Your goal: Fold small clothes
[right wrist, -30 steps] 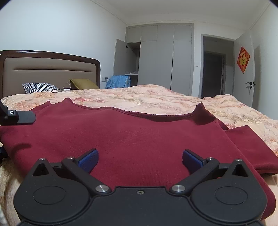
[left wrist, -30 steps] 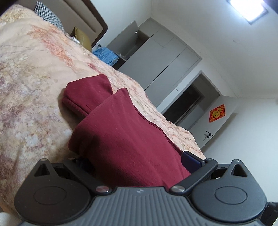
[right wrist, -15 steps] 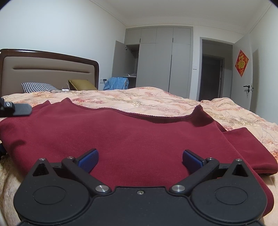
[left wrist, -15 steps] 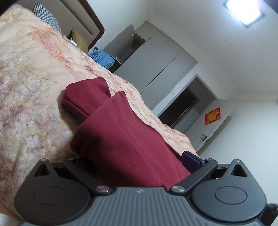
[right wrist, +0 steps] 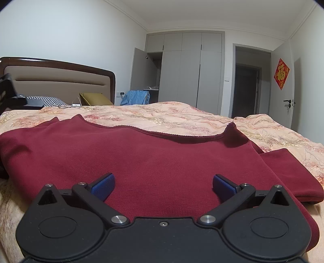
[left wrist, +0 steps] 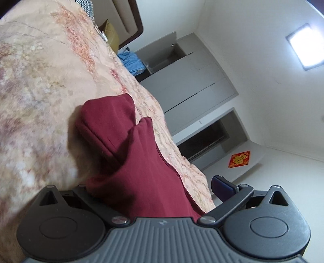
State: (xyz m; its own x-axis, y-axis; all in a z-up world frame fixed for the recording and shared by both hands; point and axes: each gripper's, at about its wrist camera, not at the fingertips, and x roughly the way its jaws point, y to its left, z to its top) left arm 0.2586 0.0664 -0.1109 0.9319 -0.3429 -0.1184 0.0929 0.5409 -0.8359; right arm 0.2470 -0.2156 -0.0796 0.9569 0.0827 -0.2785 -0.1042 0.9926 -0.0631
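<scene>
Left wrist view: strongly tilted. Dark red sweater (left wrist: 129, 161) lies on the floral bedspread (left wrist: 40, 85); one folded sleeve sticks out from the body on the headboard side. Sweater edge runs into the left hand-held gripper (left wrist: 150, 187). Fingers spread wide: right blue pad (left wrist: 221, 187) clear of the cloth, above the bedspread edge; left pad hidden behind the red fabric. Cloth sits between the fingers, but the wide gap shows no pinch. Beyond the sweater: headboard (left wrist: 129, 18), olive pillow (left wrist: 111, 34), blue cloth (left wrist: 131, 62) beside the grey wardrobe (left wrist: 192, 85). Past the wardrobe, a dark doorway (left wrist: 204, 139) and a red decoration (left wrist: 239, 159).

Right wrist view: level. Sweater (right wrist: 151, 161) spread flat on the bedspread (right wrist: 182, 117), neckline edge on the far side toward the wardrobe (right wrist: 182, 70). A sleeve lies out on the right. Right hand-held gripper (right wrist: 163, 185) wide open, both blue pads (right wrist: 103, 185) above the sweater body, holding nothing; whether they touch the cloth I cannot tell. Part of the other hand-held gripper shows at the far left edge, near the sweater's left end, in front of the headboard (right wrist: 60, 81). Checked pillow (right wrist: 46, 100) and olive pillow (right wrist: 95, 98) against the headboard; blue cloth (right wrist: 135, 97) by the open wardrobe door.
</scene>
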